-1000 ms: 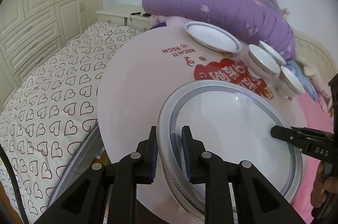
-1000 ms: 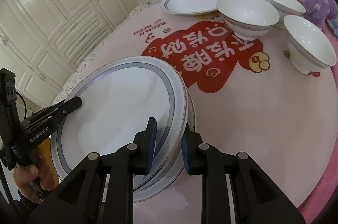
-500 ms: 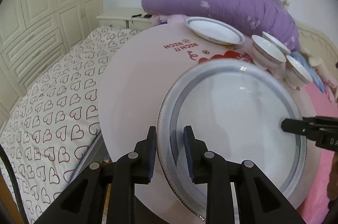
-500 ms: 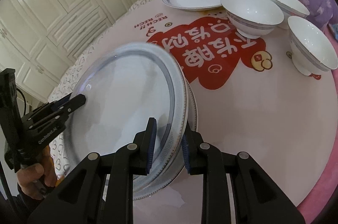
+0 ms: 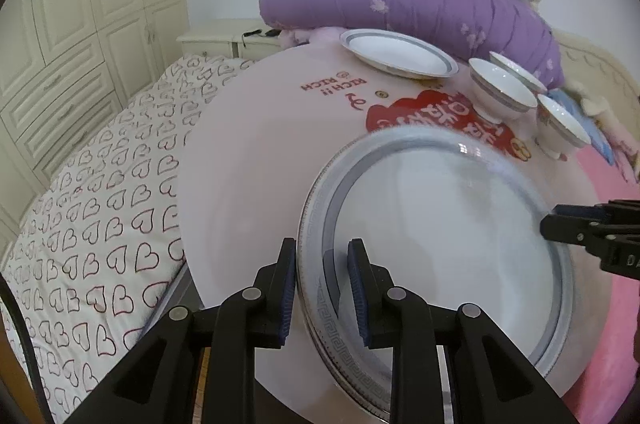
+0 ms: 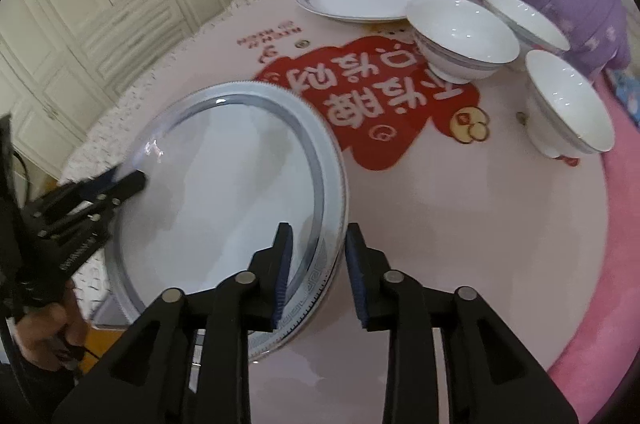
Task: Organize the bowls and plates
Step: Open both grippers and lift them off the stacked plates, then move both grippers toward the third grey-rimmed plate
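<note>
The large round glossy white ceramic plate with a grey patterned rim [image 5: 440,244] hangs tilted over the smooth pink round surface [image 5: 260,151], its near rim clamped in the left gripper [image 5: 322,288]. From the right wrist, the right gripper [image 6: 314,276] straddles the opposite rim, its ribbed blue pads [image 6: 282,276] closed on it.

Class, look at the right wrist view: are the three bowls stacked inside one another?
No, the three bowls stand separately on the round table, side by side.

Printed upside down on table [image 5: 256,159]: "RICH!!" in red at 12 o'clock. Large white Chinese characters on red patch [image 6: 372,103], not legible. Letters "DA" on right tool [image 5: 592,228], cut off.
</note>
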